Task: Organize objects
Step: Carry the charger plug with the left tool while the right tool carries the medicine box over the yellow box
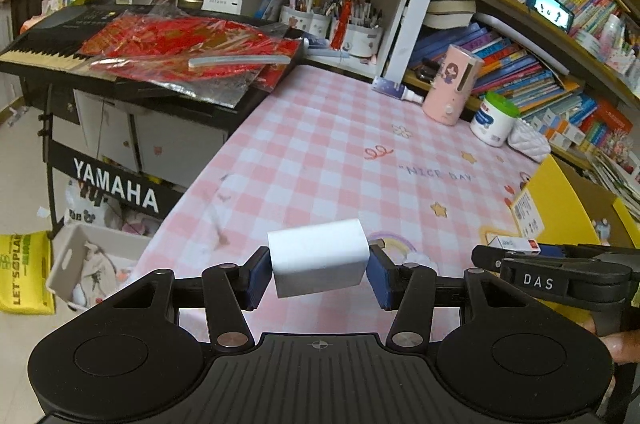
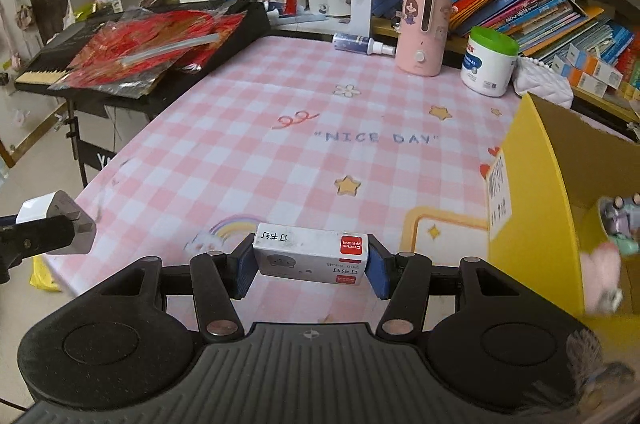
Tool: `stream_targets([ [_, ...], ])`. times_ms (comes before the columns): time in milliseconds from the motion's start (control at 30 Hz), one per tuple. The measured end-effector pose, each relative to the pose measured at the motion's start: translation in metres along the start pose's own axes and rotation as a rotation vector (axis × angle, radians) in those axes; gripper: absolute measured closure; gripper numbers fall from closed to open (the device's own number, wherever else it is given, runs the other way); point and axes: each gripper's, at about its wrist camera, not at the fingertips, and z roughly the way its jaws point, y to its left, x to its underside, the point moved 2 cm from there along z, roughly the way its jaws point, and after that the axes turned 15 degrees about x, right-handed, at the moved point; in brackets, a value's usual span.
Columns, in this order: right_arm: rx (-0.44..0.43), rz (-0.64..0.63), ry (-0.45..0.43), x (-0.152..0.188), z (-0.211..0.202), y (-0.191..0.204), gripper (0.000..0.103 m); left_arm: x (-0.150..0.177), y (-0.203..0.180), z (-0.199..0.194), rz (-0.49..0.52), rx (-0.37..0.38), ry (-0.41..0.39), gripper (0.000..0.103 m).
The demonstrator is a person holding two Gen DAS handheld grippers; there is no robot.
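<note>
L gripper point(image 1: 319, 272): blue pads closed partway on a white rectangular plastic charger block point(image 1: 318, 262), both pads pressed to its short sides, block held clear above the near edge of the pink-and-white checked tablecloth point(image 1: 320, 152). In the right wrist view the same block point(image 2: 56, 220) shows at far left, metal prongs facing right.

R gripper point(image 2: 311, 262): jaws partway closed on a small white cardboard staple box w/ red label end point(image 2: 311, 256), pads tight on both ends, box lying flat betw. them, off the cloth near its front edge. The left wrist view catches that box point(image 1: 514, 244) poking out at right.

Open yellow cardboard box point(image 2: 536, 192) stands just right of the R gripper, white printed label on its left wall; small toy figures inside, blurred.

Far right on cloth: pink cylindrical humidifier point(image 2: 424, 28), white tub w/ green lid point(image 2: 488, 62) beside it, small blue spray bottle point(image 2: 360, 44) lying to its left. Black keyboard point(image 1: 60, 44) far left, red foil sheets point(image 1: 180, 48) on top.
</note>
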Motion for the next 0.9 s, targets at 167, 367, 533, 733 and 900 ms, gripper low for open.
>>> stream_targets([
  [167,-0.003,-0.014,0.006,0.022,-0.022,0.006,0.051,0.017,-0.001,-0.017,0.005,0.009,0.013,0.053],
  [367,0.005,0.0,0.017,0.047,-0.044,0.008,0.051,0.036,-0.006,-0.033,0.018,0.027,0.035,0.053],
  [533,0.017,0.018,0.036,0.072,-0.059,0.005,0.051,0.054,-0.015,-0.042,0.042,0.055,0.064,0.053],
  [733,0.052,0.058,0.067,0.101,-0.076,-0.008,0.051,0.069,-0.029,-0.044,0.079,0.105,0.108,0.053],
  [900,0.097,0.105,0.092,0.117,-0.087,-0.024,0.051,0.076,-0.045,-0.041,0.112,0.156,0.138,0.053],
])
